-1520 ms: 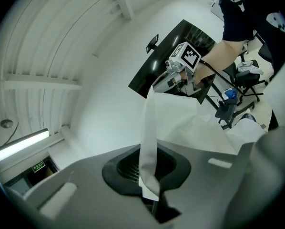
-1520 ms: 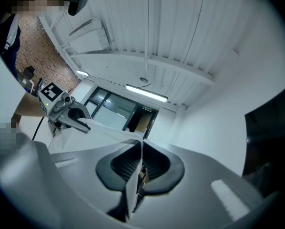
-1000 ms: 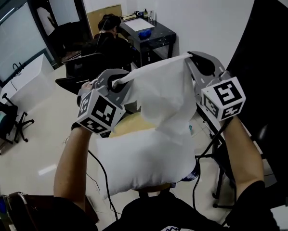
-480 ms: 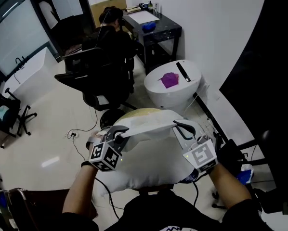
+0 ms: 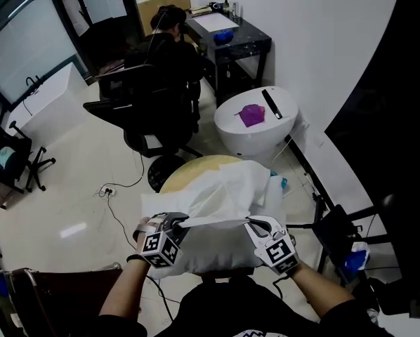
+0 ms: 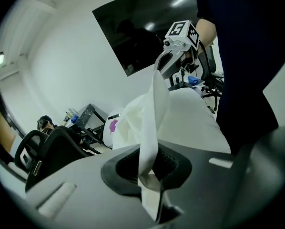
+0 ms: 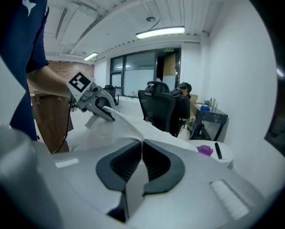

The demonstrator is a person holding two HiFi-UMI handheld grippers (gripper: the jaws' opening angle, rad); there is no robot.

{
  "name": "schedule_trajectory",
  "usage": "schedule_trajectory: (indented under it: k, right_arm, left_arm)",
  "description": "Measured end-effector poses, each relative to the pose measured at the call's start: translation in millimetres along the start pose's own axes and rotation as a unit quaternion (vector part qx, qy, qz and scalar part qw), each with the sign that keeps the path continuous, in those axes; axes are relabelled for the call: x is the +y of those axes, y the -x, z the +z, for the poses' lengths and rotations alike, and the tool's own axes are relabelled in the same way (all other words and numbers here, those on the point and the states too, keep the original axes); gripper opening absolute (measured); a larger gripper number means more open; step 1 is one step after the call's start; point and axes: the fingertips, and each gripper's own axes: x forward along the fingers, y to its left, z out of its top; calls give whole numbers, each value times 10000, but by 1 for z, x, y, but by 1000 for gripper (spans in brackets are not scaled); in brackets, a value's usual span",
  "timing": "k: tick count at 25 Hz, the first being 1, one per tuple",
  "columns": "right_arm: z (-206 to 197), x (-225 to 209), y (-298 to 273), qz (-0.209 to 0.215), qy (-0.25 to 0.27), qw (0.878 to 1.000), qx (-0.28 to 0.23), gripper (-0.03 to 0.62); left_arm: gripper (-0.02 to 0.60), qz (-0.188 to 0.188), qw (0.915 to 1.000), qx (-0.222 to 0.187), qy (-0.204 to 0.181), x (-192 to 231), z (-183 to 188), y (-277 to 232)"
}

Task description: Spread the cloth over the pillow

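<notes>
**Cloth brought down onto the pillow, both corners still pinched**

A second ago the cloth (image 5: 231, 188) hangs loose in front of us, well above the pillow (image 5: 217, 250). Now both hands are down low. The near edge runs as a taut line between the left gripper (image 5: 184, 222) and the right gripper (image 5: 249, 222), just over the near part of the pillow. Beyond the fingertips the rest of the cloth lies in a rumpled heap across the far half of the pillow, with one fold standing up rather than lying flat.

Both pairs of fingers are closed tight on fabric. In the left gripper view a white strip rises from between the fingers (image 6: 123, 168) and runs across to the other gripper. In the right gripper view a thin strip is squeezed in the slit where the fingers (image 7: 159, 163) meet, and the edge leads off toward the left gripper.

We judge the lowering mostly done but the spreading not. The cloth rests on the pillow, yet it is bunched ahead of the fingers, and the part of the pillow on our side of them is bare. Next, we think, the edge needs drawing toward us and laying down before either grip opens. Opening now would likely leave the heap as it is.
</notes>
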Motion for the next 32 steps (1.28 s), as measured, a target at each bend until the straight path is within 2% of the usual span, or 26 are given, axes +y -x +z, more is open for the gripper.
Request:
schedule_trajectory:
  k: [2, 6, 10, 12, 14, 16, 20, 22, 23, 26, 28, 32]
  right_arm:
    - [-6, 2, -2, -22, -46, 10000, 62, 14]
    - [-2, 2, -4, -75, 2, 10000, 33, 14]
    - [6, 1, 2, -157, 2, 9999, -52, 14]
    - [7, 4, 4, -177, -4, 9998, -84, 14]
    - [9, 8, 5, -168, -21, 9998, -112, 14]
    - [10, 12, 6, -160, -64, 9998, -131, 14]
    - [10, 19, 7, -192, -104, 9997, -131, 14]
    - [9, 20, 7, -216, -124, 9996, -121, 14]
    - [10, 21, 7, -219, -125, 9996, -115, 14]
    - [14, 26, 9, -182, -14, 9998, -114, 14]
    - [19, 32, 12, -149, 83, 9997, -150, 14]
    - [40, 47, 21, -27, 308, 9990, -320, 14]
  left_arm:
    - [38, -69, 9999, 48, -76, -6, -4, -3]
    - [172, -180, 9993, 166, -268, -9, -4, 9]
    - [222, 60, 9993, -11, -371, -5, 3, 43]
    - [222, 262, 9985, -63, -467, -4, 4, 60]
    - [209, 434, 9979, 56, -469, -8, -4, 67]
    - [170, 524, 9983, 182, -180, -14, -15, 65]
    - [170, 693, 9950, 338, 637, -29, -28, 52]
    - [168, 719, 9927, 589, 763, -36, -39, 47]
    - [147, 747, 9921, 671, 751, -38, -43, 46]
    - [5, 999, 9911, 809, 350, -29, -45, 58]
    - [0, 1260, 9879, 900, -91, -15, -41, 73]
    - [0, 1792, 9754, 992, -821, 17, -24, 117]
